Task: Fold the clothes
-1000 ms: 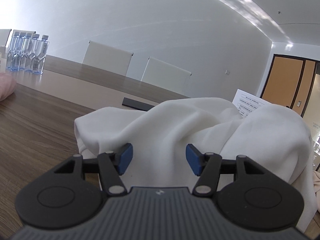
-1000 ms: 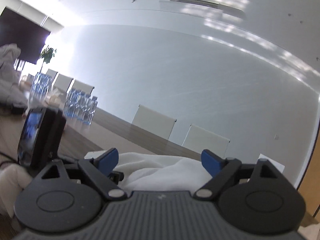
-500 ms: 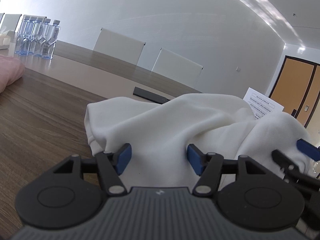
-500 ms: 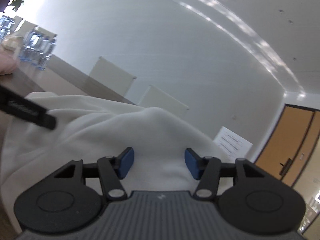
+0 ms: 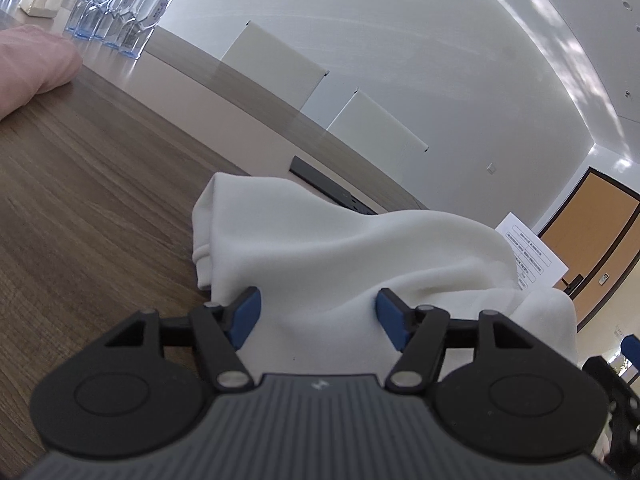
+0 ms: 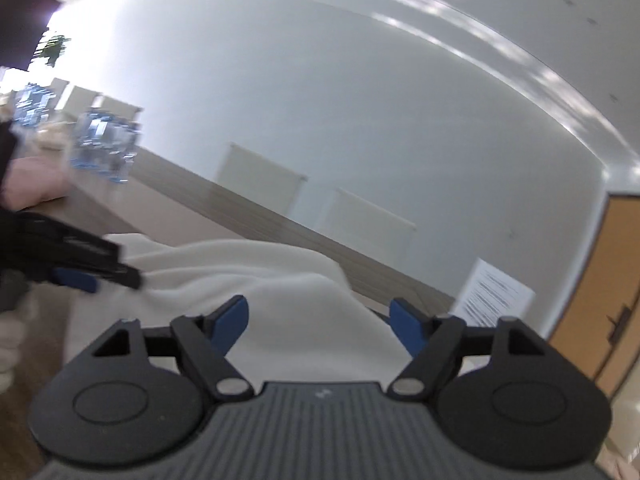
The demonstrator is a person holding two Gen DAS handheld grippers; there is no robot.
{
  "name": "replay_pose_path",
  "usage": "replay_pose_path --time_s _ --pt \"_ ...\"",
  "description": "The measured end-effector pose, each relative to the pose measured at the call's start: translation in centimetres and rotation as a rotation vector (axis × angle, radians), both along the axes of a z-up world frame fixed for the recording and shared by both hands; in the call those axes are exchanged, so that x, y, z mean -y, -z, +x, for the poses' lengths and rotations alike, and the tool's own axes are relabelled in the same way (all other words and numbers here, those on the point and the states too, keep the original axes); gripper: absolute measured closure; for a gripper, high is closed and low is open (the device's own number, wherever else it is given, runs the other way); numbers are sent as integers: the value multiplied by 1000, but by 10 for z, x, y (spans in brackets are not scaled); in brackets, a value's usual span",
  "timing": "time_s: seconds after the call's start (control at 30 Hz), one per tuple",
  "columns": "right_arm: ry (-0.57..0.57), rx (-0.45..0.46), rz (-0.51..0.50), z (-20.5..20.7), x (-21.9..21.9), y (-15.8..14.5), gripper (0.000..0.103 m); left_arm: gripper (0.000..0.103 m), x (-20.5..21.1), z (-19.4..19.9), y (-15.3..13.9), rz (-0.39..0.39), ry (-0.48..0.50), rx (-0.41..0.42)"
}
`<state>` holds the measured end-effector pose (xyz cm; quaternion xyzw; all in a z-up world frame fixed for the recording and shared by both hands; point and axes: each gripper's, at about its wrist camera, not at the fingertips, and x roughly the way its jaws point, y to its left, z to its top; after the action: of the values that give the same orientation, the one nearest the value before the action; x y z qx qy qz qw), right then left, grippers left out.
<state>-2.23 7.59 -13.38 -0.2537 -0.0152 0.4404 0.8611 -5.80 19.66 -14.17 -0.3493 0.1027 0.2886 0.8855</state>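
**White garment bunched on the table, both claws apart**

White fabric, some crumpled garment (image 5: 360,256), sits heaped on the wooden table (image 5: 88,200). The left gripper (image 5: 316,314) has its blue pads spread wide with cloth bulging between them, not pinched. Same for the right gripper (image 6: 320,322): pads apart over the cloth. The right view is pretty blurry, so the water bottles (image 6: 106,144) are smeared. A pink cloth (image 5: 28,64) is cut off at the left edge. A printed sheet (image 5: 532,252) pokes out behind the heap, text unreadable.
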Motion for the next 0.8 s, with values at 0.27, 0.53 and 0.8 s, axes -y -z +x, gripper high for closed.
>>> replay_pose_path --time_s 0.27,0.53,0.8 --pt "22 -181 -153 23 -79 46 56 36 5 -14 -10 65 -3 132" --pt "248 -207 202 38 -20 -14 97 34 13 -23 -16 105 -29 232" --pt "742 -292 218 144 14 -20 94 32 -13 -10 -4 -45 -57 112"
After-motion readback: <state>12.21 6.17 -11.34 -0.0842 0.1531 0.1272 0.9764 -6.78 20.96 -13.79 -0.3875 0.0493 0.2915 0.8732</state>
